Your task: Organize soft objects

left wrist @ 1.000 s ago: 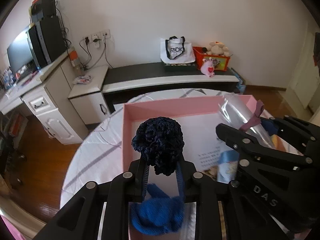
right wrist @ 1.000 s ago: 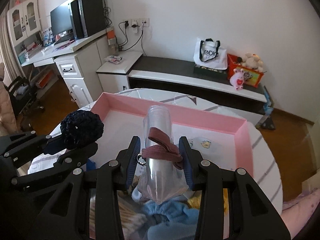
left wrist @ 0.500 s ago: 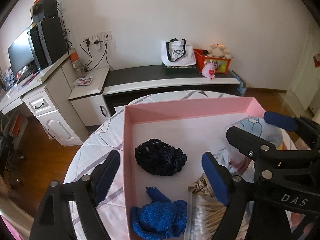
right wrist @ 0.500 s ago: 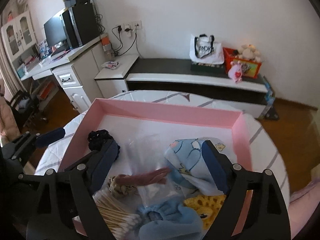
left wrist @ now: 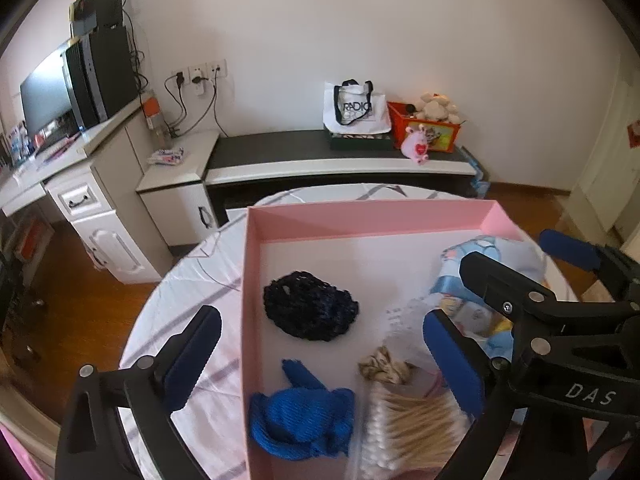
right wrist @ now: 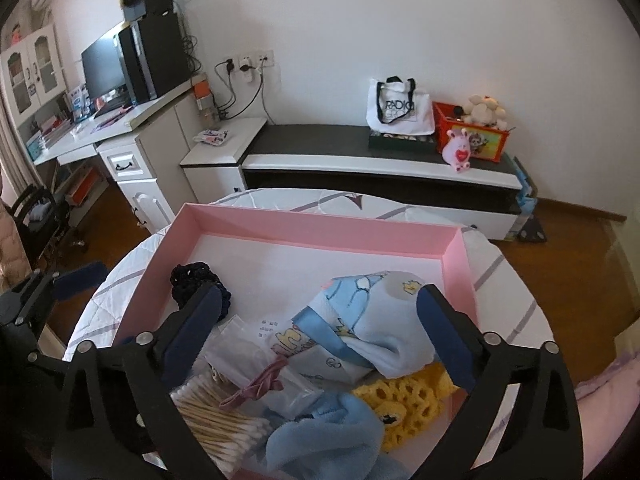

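We see a round table (right wrist: 516, 280) under a quilted white cloth, and on it a pink box (left wrist: 372, 222) whose low walls frame nearly everything. From the left wrist view, the box's left wall runs from 12 toward 7 o'clock, with bare cloth outside it. The back half of the box floor lies bare up to the far wall, the widest free room for moving.

Our left gripper (left wrist: 320, 360) is spread wide and grips nothing; one finger hangs outside the left wall over the cloth, the other over the box. Our right gripper (right wrist: 320, 336) is likewise spread wide and empty above the box's near half.

A pale blue printed cloth (right wrist: 372, 320) lies toward the right wall, at 1 o'clock from the right gripper. A clear bag (right wrist: 256, 364) with a mauve hair tie (right wrist: 260, 384) inside lies at 7 o'clock. The dark knitted scrunchie (left wrist: 310, 306) rests on the floor at 11 o'clock of the left gripper, near the left wall. The blue knitted piece (left wrist: 304, 416) sits against that wall, nearer us. Cotton swabs (left wrist: 416, 420) lie just beside it. A yellow scrunchie (right wrist: 404, 404) lies at 5 o'clock.
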The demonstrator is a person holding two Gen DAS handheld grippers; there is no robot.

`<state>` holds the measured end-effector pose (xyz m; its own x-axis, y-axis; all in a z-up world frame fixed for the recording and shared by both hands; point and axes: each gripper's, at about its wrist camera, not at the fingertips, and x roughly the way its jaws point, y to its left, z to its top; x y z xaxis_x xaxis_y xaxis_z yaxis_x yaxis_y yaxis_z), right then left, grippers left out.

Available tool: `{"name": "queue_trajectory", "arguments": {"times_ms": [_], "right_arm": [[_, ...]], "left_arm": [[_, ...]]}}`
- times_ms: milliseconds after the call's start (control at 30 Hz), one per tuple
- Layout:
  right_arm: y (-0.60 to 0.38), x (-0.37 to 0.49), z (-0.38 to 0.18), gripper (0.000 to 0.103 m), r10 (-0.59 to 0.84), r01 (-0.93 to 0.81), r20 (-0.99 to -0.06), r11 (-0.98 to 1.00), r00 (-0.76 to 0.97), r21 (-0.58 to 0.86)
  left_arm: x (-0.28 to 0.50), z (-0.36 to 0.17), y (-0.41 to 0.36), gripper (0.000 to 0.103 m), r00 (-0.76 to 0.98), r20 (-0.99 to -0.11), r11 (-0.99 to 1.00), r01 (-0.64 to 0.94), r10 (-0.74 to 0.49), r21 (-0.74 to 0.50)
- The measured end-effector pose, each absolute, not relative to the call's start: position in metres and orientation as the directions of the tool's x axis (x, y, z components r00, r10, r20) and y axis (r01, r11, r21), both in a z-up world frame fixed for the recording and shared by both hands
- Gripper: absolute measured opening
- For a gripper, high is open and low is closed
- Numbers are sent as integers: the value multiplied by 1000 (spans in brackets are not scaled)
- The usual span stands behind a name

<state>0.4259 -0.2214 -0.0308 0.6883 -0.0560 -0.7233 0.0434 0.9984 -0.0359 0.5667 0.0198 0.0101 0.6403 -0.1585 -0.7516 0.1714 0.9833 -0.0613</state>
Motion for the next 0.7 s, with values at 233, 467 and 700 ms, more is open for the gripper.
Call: {"name": "queue_trajectory", "arguments": {"times_ms": [233, 467, 700], "right_arm": [[-233, 407, -24, 101, -82, 89, -706, 996, 704, -27], [-244, 376, -19, 101, -113, 142, -691, 990, 713, -16], [-242, 334, -4, 103, -140, 158, -659, 987, 739, -32]], "left_arm": [[546, 22, 20, 100, 657, -743, 989, 144, -129, -45], [508, 30, 17, 100, 673, -732, 993, 116, -106, -37], [458, 45, 18, 100, 703, -704, 995, 90, -98, -49]]}}
